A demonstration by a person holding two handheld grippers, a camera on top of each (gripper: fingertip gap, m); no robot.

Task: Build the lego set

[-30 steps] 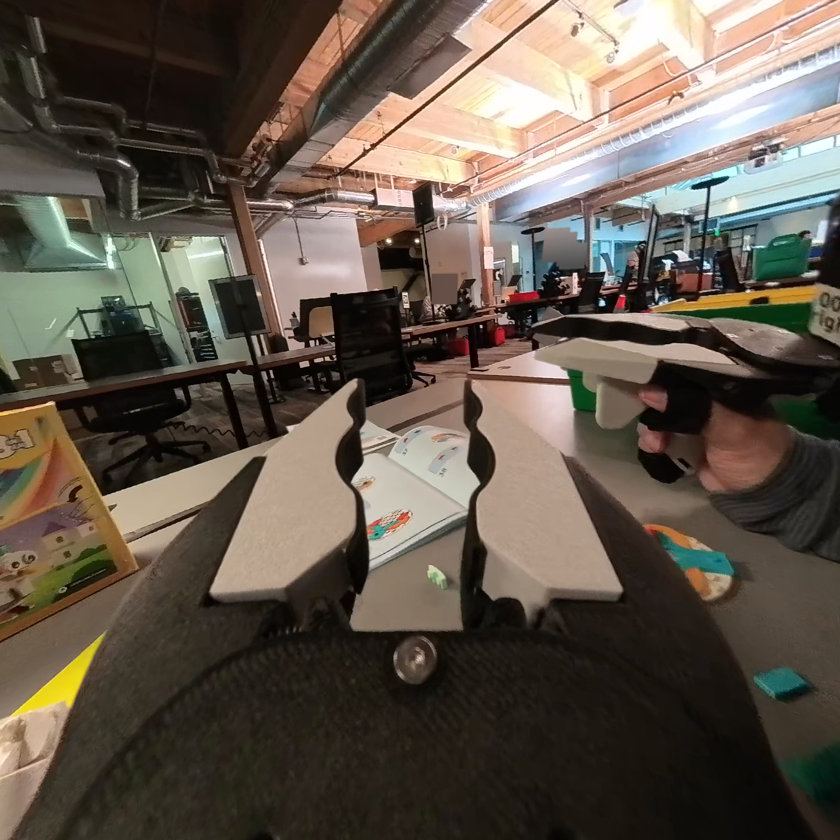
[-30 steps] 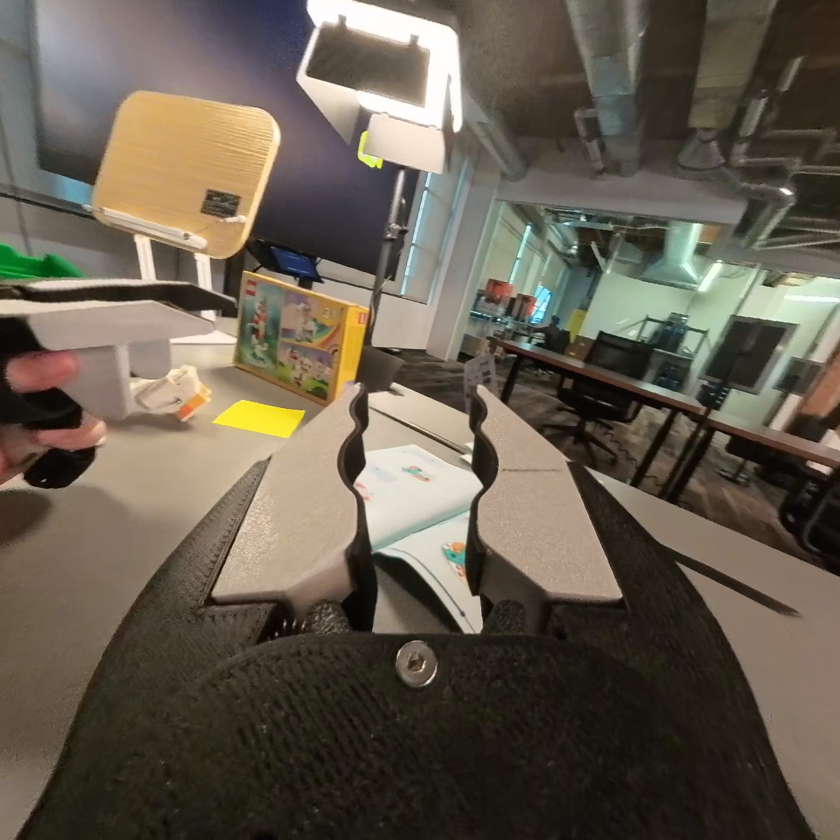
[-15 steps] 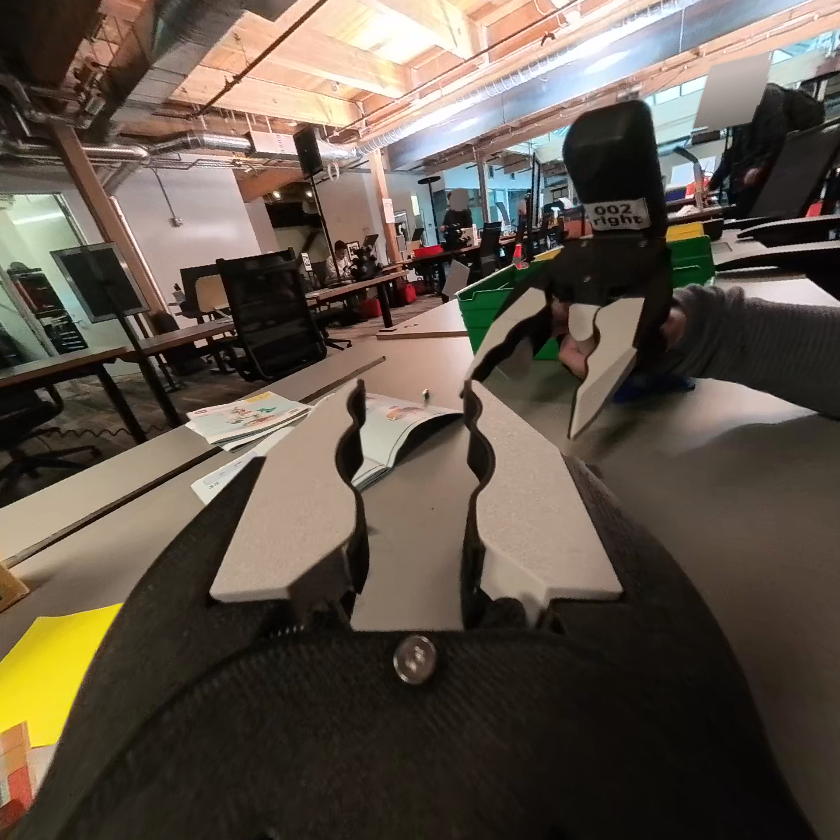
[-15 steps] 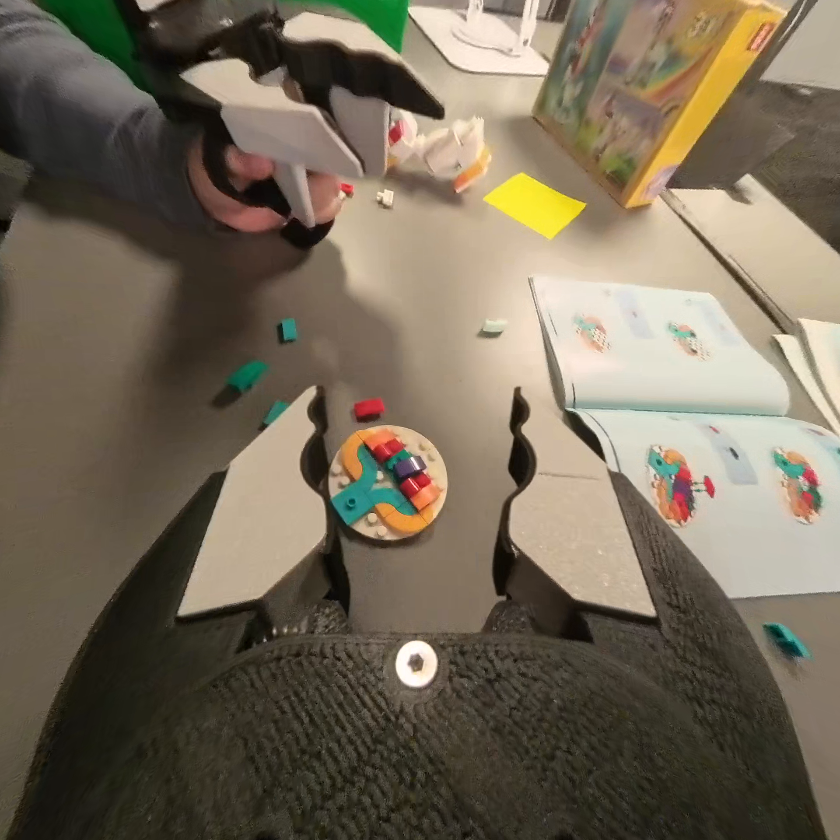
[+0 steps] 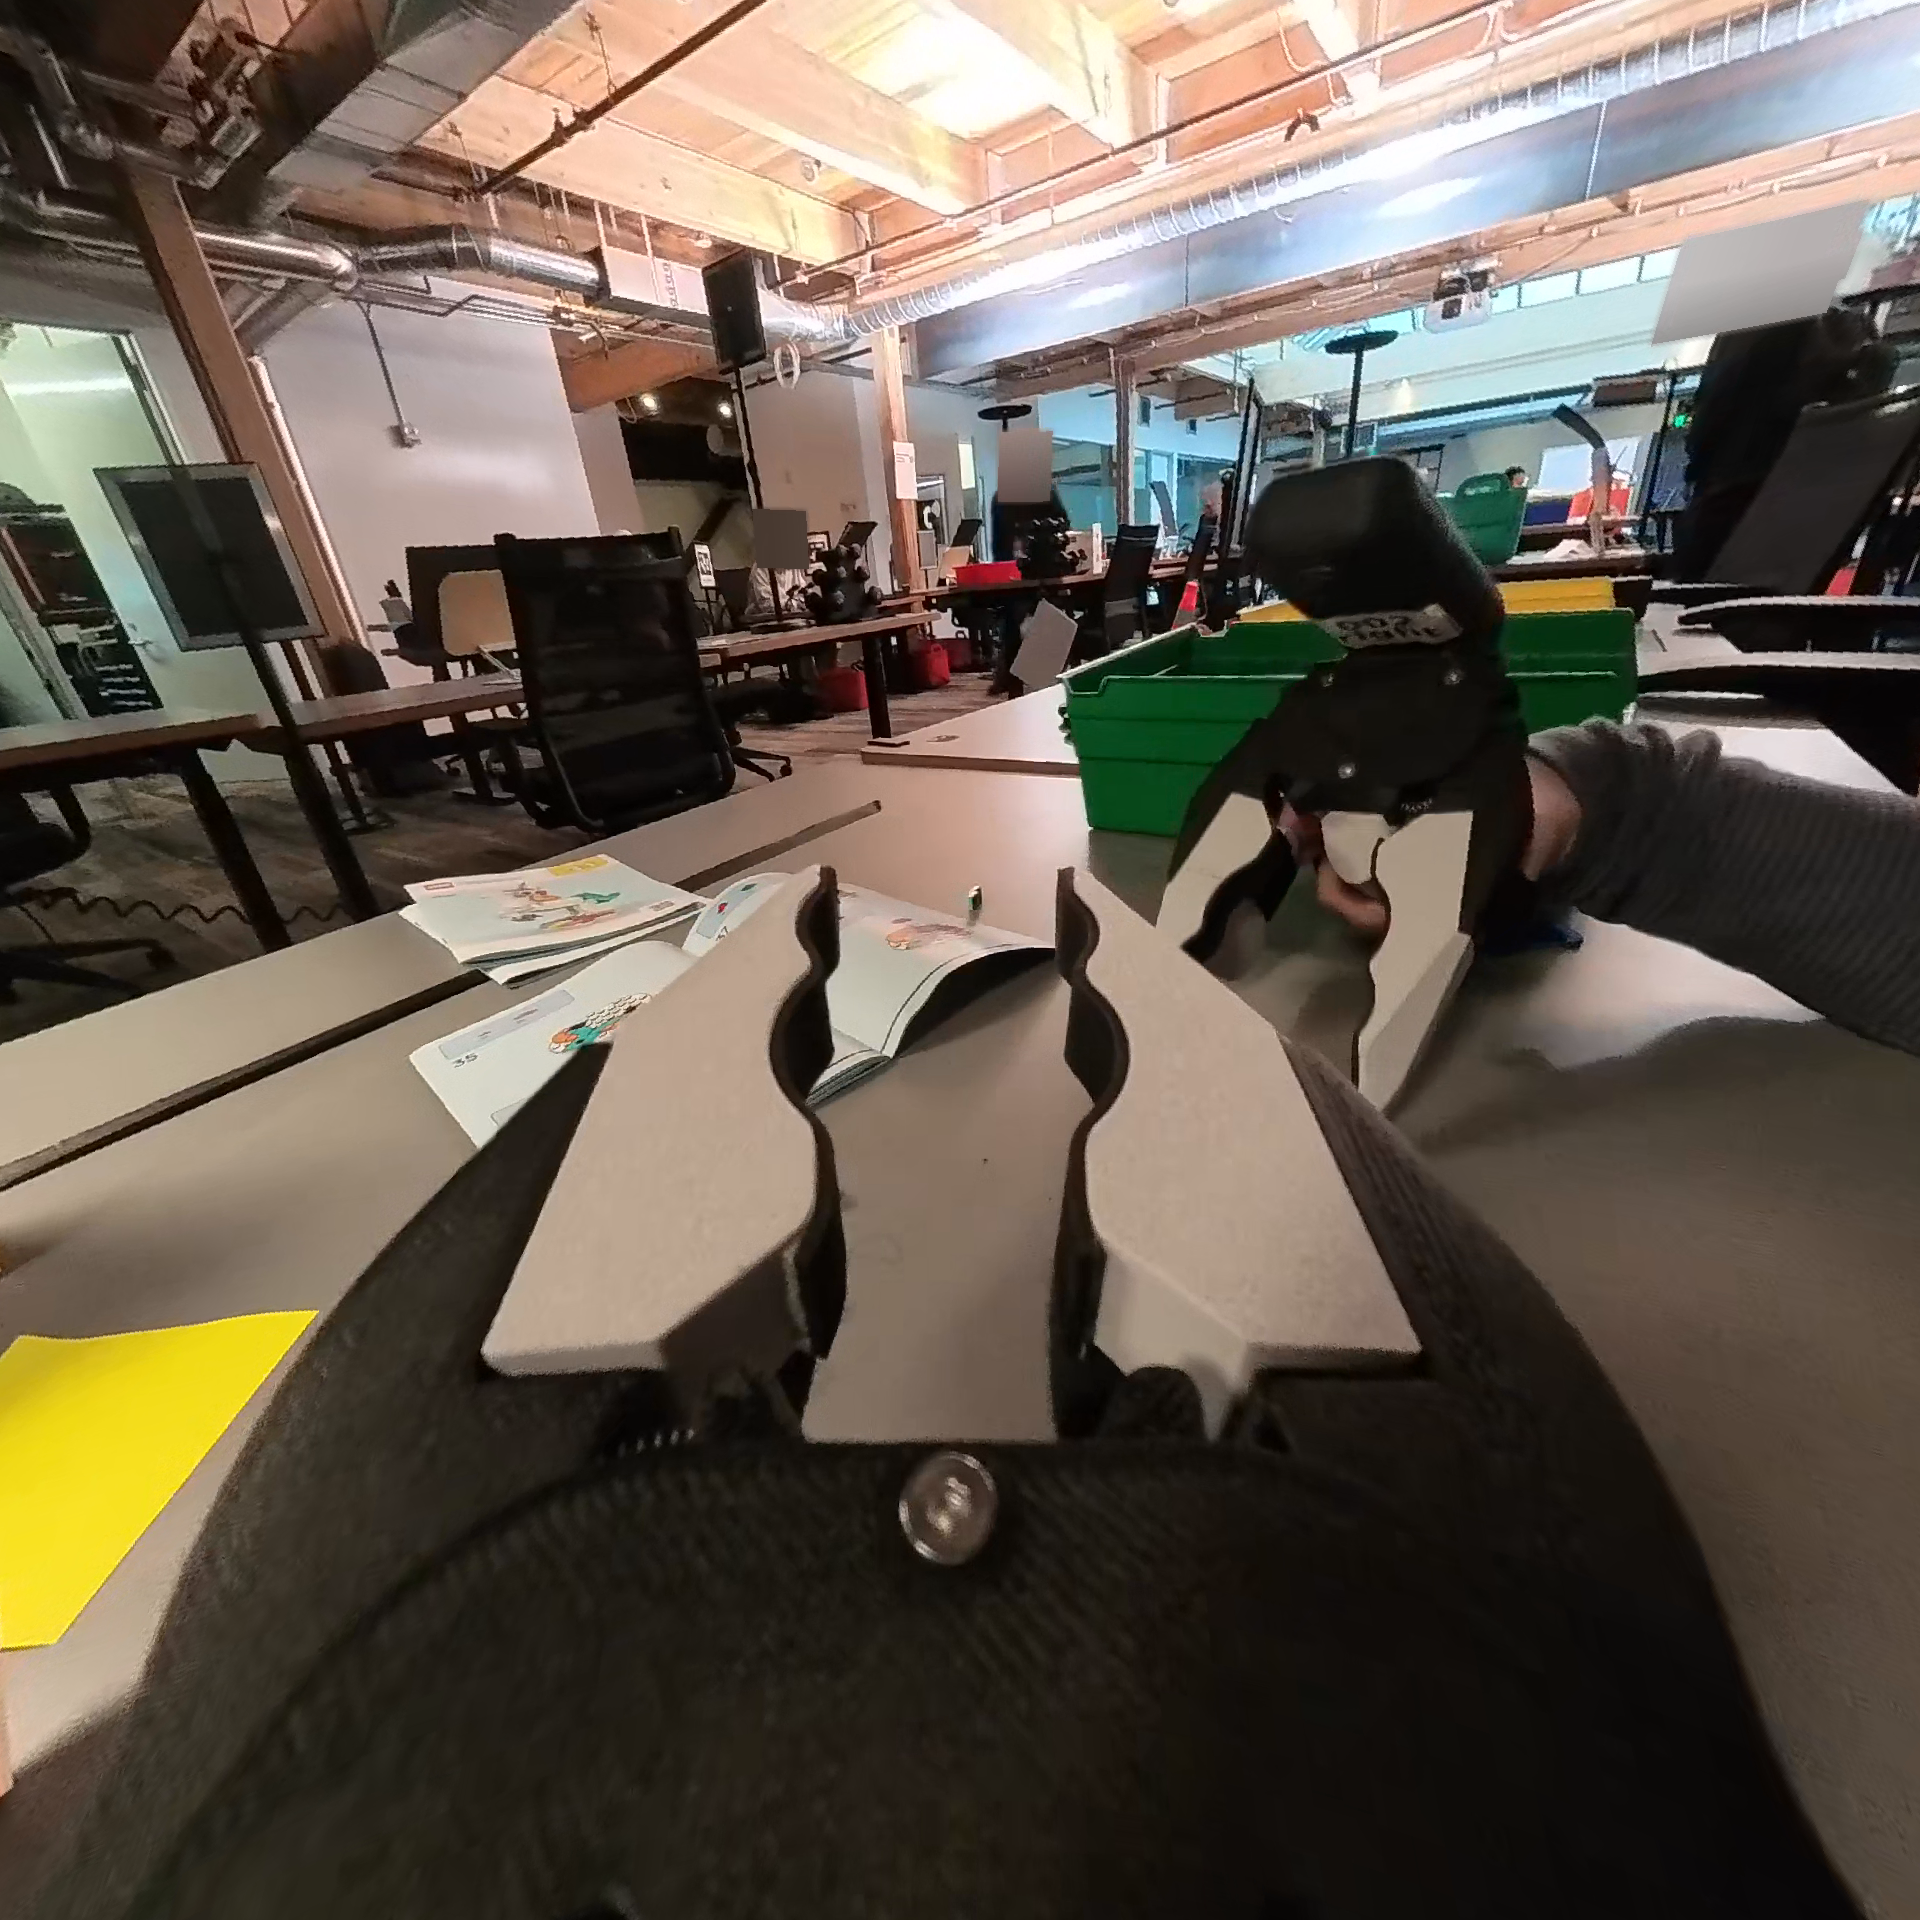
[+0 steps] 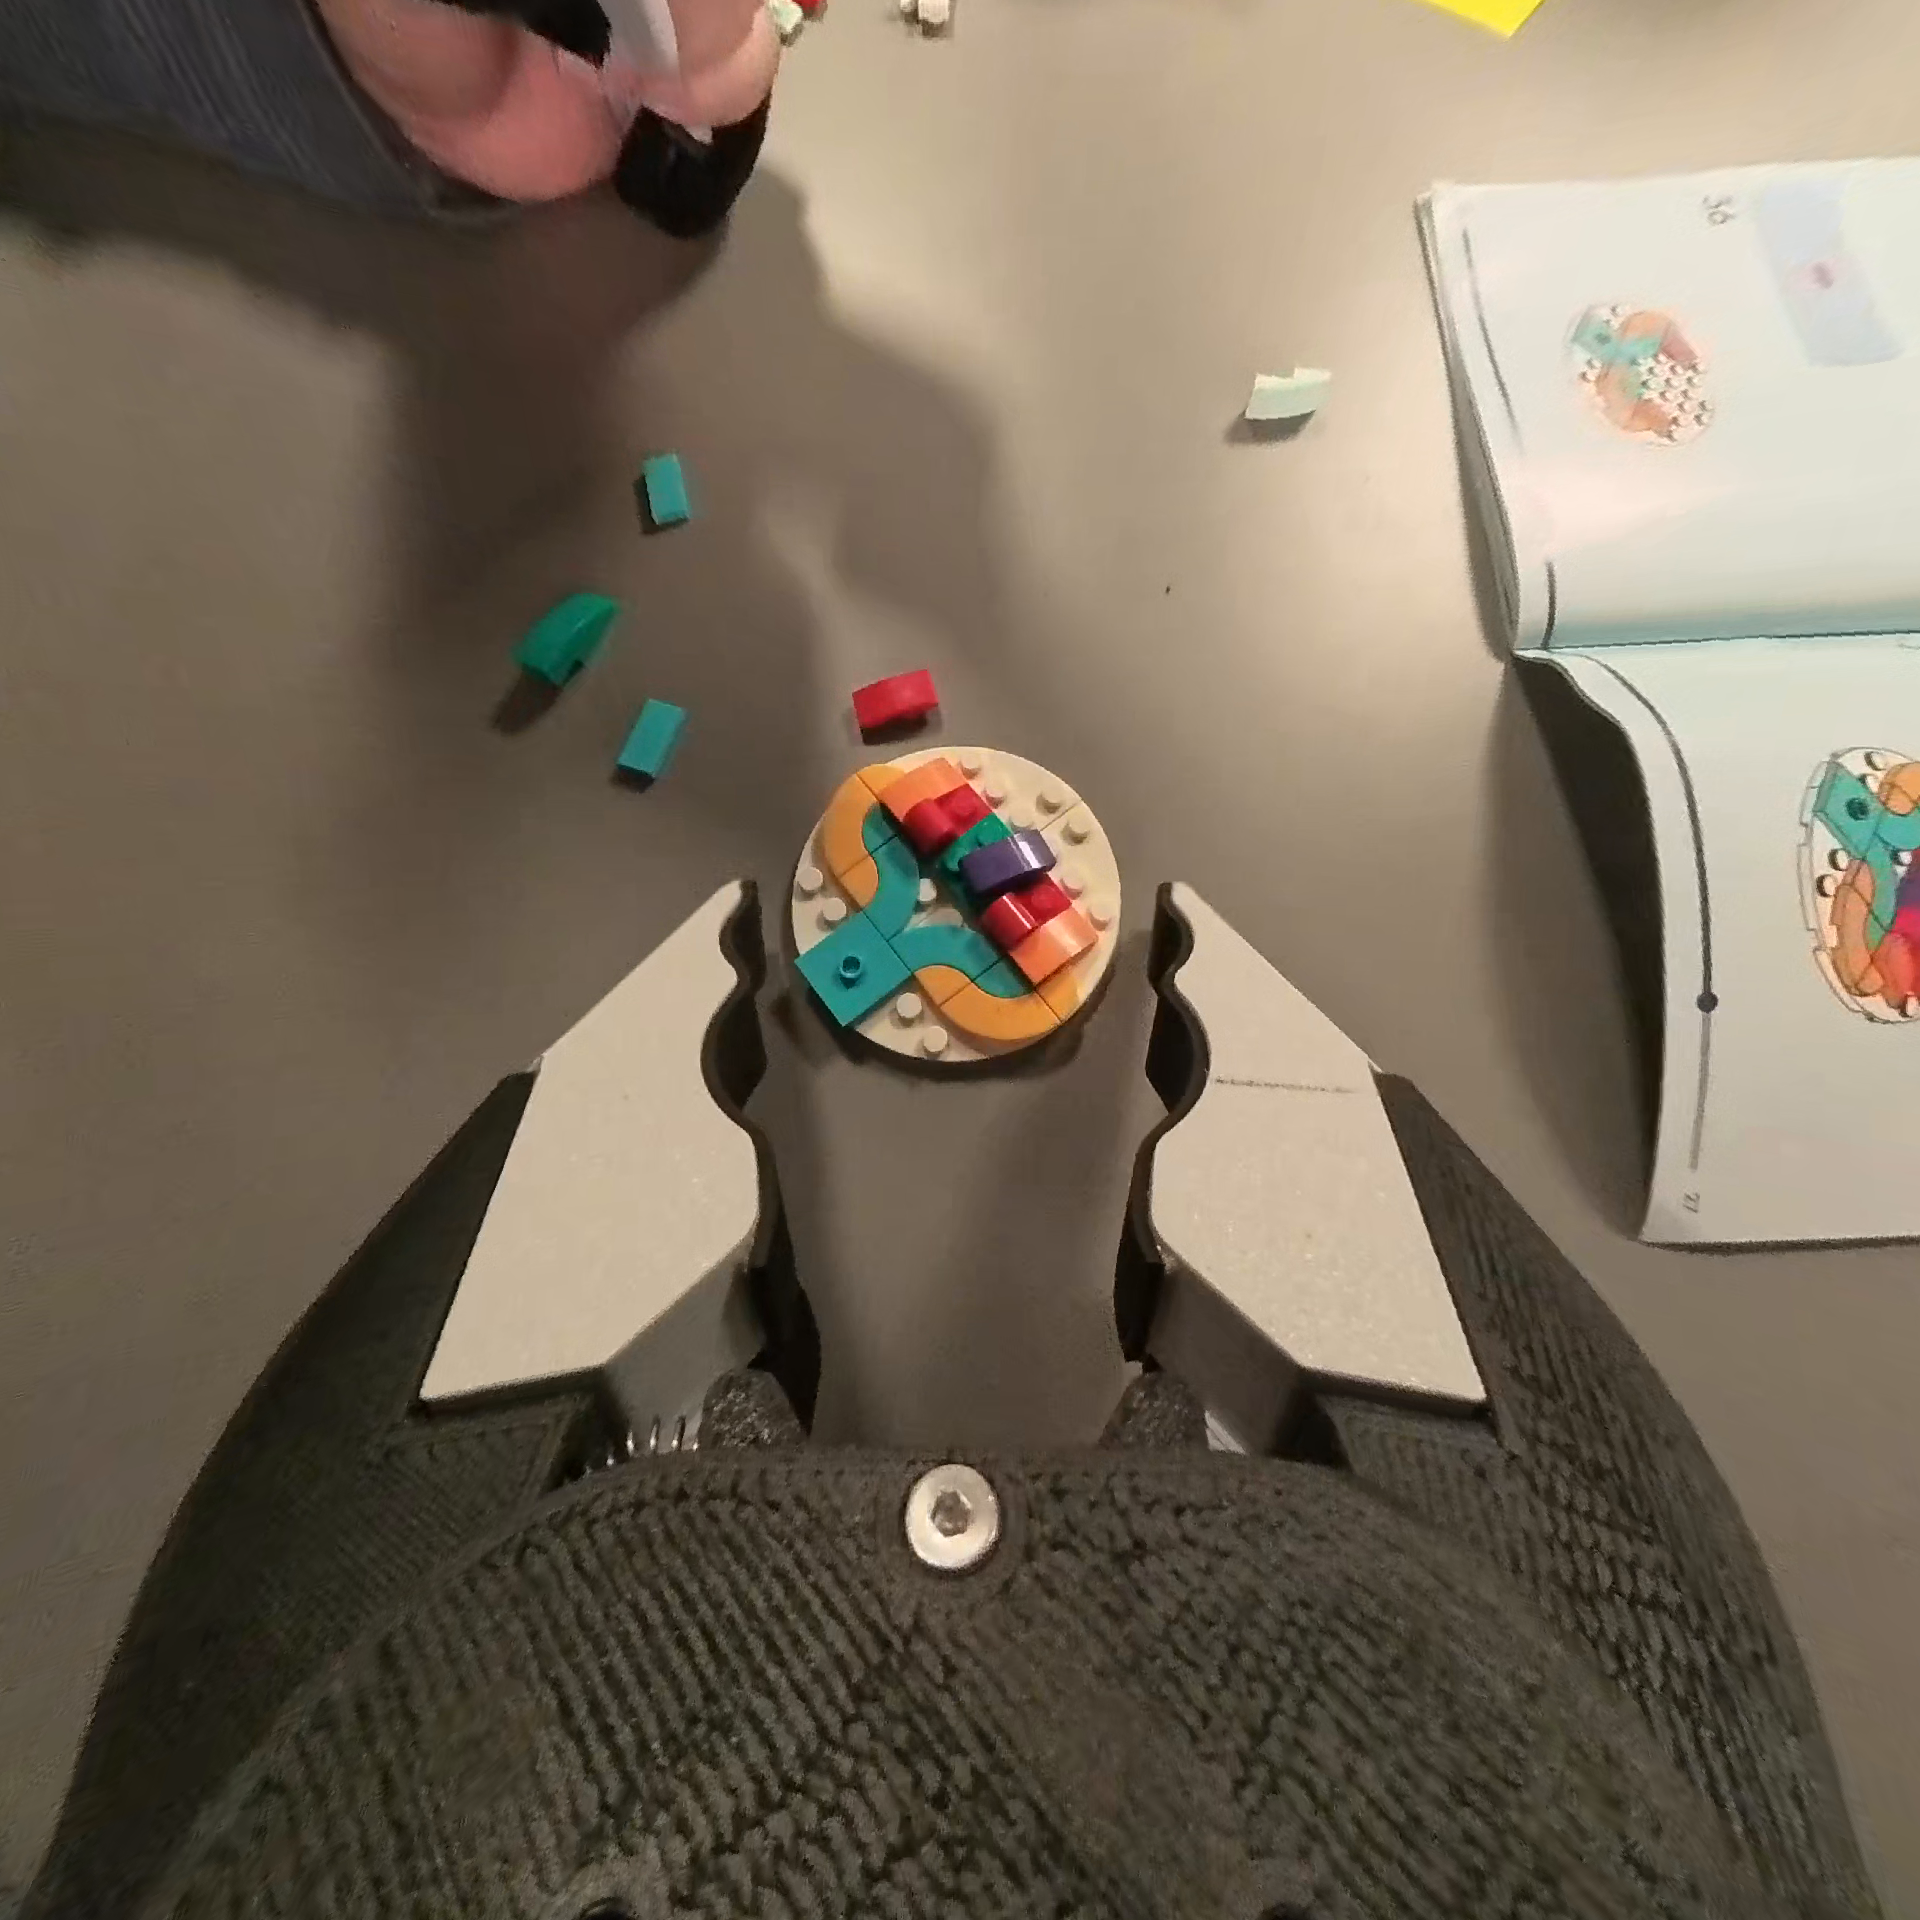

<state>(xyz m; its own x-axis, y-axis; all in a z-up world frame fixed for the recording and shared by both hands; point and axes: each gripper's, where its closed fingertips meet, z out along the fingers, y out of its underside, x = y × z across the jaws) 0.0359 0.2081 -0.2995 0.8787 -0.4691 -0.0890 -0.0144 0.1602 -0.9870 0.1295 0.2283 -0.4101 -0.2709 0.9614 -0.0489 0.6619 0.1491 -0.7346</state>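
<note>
A round tan Lego plate (image 6: 1081, 831) with teal, orange, red and purple pieces on it lies on the grey table. My right gripper (image 6: 956, 902) points down at it, open and empty, with one fingertip on each side of the plate's near half. A loose red brick (image 6: 894, 701) lies just beyond the plate, three teal bricks (image 6: 649, 738) to its left, and a pale mint piece (image 6: 1288, 395) farther right. My left gripper (image 5: 945, 904) is open and empty, held low over the table. The left wrist view shows the right gripper (image 5: 1320, 997) pointing down.
An open instruction booklet (image 6: 1662, 436) lies right of the plate and also shows in the left wrist view (image 5: 914, 966), with a second booklet (image 5: 540, 914) behind it. Green bins (image 5: 1153, 727) stand at the back. A yellow note (image 5: 104, 1455) lies at left. A hand (image 6: 540, 114) holds the left gripper. My right fingertips sit around 15 cm from my left ones. To reach the loose red brick (image 6: 894, 701) in a straight line is about 5 cm for my right fingers, about 12 cm for my left. Both grippers' tips are roughly 12 cm from the pale mint piece (image 6: 1288, 395).
My right gripper tipped down from level to straight over the table, opened wider and closed in on the round plate. My left gripper swung right, away from the box.
</note>
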